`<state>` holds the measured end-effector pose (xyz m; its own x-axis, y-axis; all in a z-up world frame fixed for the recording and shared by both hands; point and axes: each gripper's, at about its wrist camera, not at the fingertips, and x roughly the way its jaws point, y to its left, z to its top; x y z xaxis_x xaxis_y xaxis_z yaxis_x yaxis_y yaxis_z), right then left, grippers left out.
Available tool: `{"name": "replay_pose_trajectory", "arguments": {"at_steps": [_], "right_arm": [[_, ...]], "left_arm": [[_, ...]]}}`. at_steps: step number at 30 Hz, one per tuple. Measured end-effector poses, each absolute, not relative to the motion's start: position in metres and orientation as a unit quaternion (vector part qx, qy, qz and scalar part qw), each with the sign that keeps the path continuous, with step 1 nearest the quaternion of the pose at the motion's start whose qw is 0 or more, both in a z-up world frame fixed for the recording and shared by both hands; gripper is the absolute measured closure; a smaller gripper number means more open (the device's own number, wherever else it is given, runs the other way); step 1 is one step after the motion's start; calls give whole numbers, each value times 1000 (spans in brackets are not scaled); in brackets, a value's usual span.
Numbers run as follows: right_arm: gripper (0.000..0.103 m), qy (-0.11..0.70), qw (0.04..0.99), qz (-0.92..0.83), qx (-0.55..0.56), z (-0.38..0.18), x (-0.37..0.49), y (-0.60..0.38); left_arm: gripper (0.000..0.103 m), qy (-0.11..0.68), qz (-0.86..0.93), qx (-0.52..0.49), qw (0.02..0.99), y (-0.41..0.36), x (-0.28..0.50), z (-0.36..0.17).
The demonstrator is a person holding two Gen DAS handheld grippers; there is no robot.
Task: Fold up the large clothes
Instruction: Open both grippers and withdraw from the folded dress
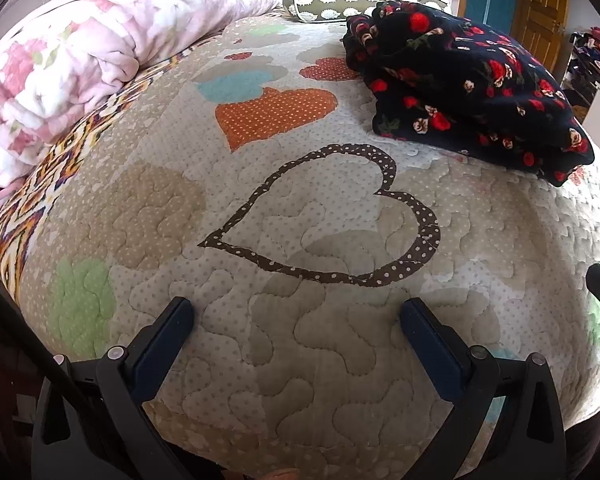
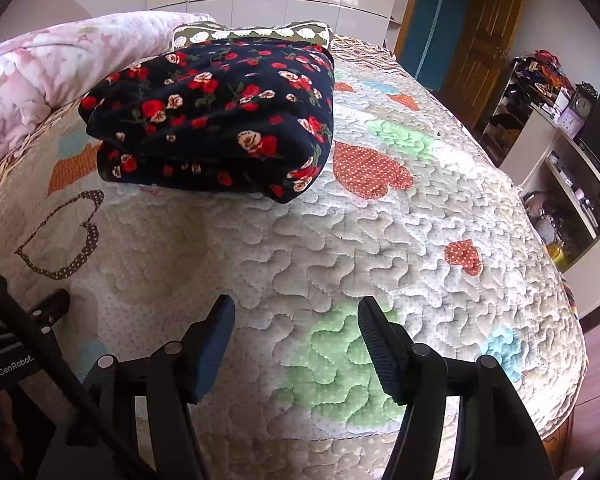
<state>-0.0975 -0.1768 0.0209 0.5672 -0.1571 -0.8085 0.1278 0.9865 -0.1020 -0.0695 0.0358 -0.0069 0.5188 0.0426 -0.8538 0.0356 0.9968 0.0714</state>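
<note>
Left gripper [image 1: 296, 316]: jaws spread wide with nothing between them, angled down over the bare quilt [image 1: 260, 360].
Right gripper [image 2: 296, 316]: jaws also parted and empty, above a green patch of the quilt; the left gripper's body shows at the near left of its view.
Garment [image 2: 216, 120]: dark fabric with red and cream roses, lying ahead of both grippers, well clear of the fingertips; ahead and to the right of the left gripper, ahead and slightly left of the right one.
Garment state: already doubled into a thick, fairly square stack with a rounded fold facing the grippers; layers look even, one corner droops at the near right.
Beyond the garment: a green spotted pillow [image 2: 252, 32] just behind it, a pink floral blanket [image 1: 80, 52] bunched further left.
Step in hand, as I judge it: folding looks done or nearly so; the hands appear released from the cloth.
Doing it well: if one more fold or a tidy is wanted, bring both grippers in level on the near fold, pinch all layers together, and lift evenly so the stack does not slide apart.
Risk: grabbing only the top layer would unroll the stack.
</note>
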Motion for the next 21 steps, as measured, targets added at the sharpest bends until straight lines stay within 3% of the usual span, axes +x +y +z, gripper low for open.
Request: {"name": "replay_pose_trajectory", "arguments": {"at_steps": [21], "right_arm": [[33, 460, 885, -67, -26, 18, -101, -164]], "left_arm": [[0, 453, 2, 48, 890, 34, -83, 8]]}}
